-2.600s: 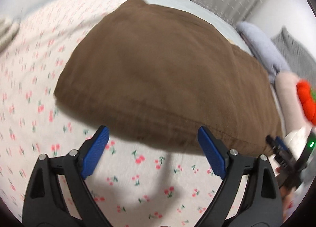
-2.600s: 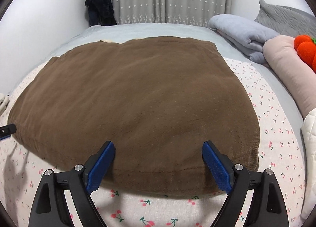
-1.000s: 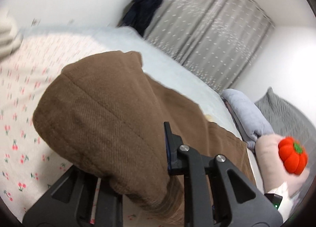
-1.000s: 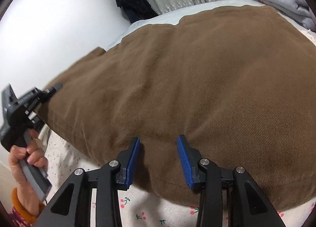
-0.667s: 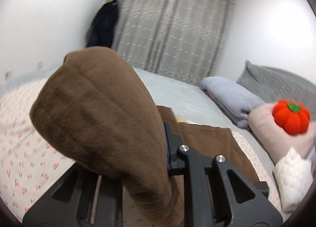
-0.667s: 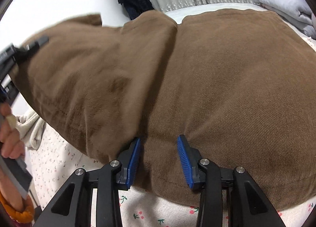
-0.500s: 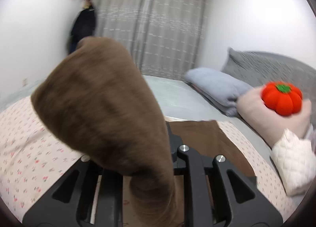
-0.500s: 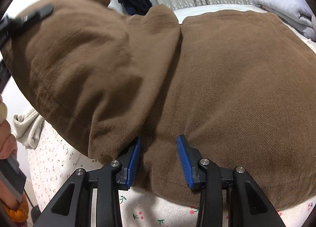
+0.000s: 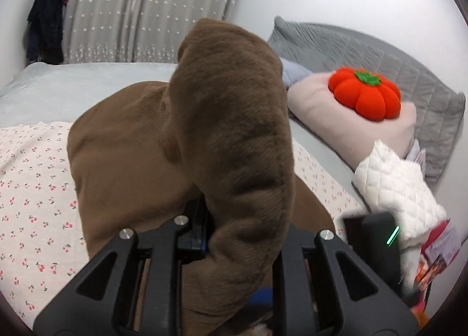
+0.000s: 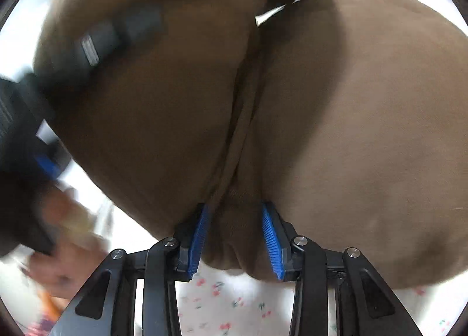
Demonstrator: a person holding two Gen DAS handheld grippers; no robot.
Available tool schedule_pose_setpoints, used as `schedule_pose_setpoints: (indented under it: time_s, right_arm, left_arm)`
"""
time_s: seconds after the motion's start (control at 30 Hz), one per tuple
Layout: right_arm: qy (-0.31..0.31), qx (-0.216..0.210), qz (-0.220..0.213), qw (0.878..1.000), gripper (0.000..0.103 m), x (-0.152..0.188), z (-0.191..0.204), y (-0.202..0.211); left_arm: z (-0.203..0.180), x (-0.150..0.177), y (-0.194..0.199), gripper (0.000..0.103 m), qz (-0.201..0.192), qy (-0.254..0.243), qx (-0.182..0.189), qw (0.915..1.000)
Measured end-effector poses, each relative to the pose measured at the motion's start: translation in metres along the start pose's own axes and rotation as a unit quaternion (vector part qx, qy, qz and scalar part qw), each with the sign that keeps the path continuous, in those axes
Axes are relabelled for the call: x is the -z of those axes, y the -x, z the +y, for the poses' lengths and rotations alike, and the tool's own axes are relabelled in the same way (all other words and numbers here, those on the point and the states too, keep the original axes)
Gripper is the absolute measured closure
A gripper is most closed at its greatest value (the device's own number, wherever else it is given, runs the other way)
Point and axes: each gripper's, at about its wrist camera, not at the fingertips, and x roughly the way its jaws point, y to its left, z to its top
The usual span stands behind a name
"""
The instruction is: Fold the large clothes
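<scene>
While the brown garment [image 9: 222,137] was lying flat on the cherry-print sheet [image 9: 35,189] a few seconds ago, we now record its left corner raised and carried over toward the middle, draped in a thick hump above the left gripper [image 9: 234,236].

Item: left gripper. Jaws drawn close together and clamped on the garment's edge; cloth hides one pad.

Item: right gripper [image 10: 235,241]. Blue pads bracket a bunched fold of the near hem and appear to press on it; its jaws have just been opening slightly, with the cloth between them.

Item: brown garment [image 10: 351,119]. Location: on the bed, near edge at the right gripper, far edge toward the grey curtain [image 9: 140,8]. A crease runs from the right gripper away toward the far side; we judge this the fold line, so the long axis will run near-to-far once the flap lands.

Meaning for the task: we judge the first lengthwise fold half made, the flap not yet laid down.

Also present: orange pumpkin cushion [image 9: 364,96], white quilted sleeve [image 9: 395,187].
</scene>
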Motion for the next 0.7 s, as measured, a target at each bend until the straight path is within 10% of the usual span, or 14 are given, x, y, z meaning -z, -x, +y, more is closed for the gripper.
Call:
schedule_pose_setpoints:
  time_s: [0.23,0.53,0.7]
  right_arm:
    - [-0.071,0.068,-0.104,0.990,0.044,-0.023,-0.052,0.091]
    - [-0.112,0.016,-0.171,0.979,0.042,-0.023,-0.066,0.138]
    - [-0.095,-0.031,-0.178,0.979,0.041,-0.041,-0.063,0.143]
  left_arm:
    - [-0.029,0.006,-0.014,0.082,0.010,-0.055,-0.016,0.9983]
    - [-0.106,0.083,-0.045,0.080,0.045,-0.265,-0.057,0.9614]
    - [-0.113,0.097,-0.040,0.079,0.036,-0.292,-0.071,0.9531]
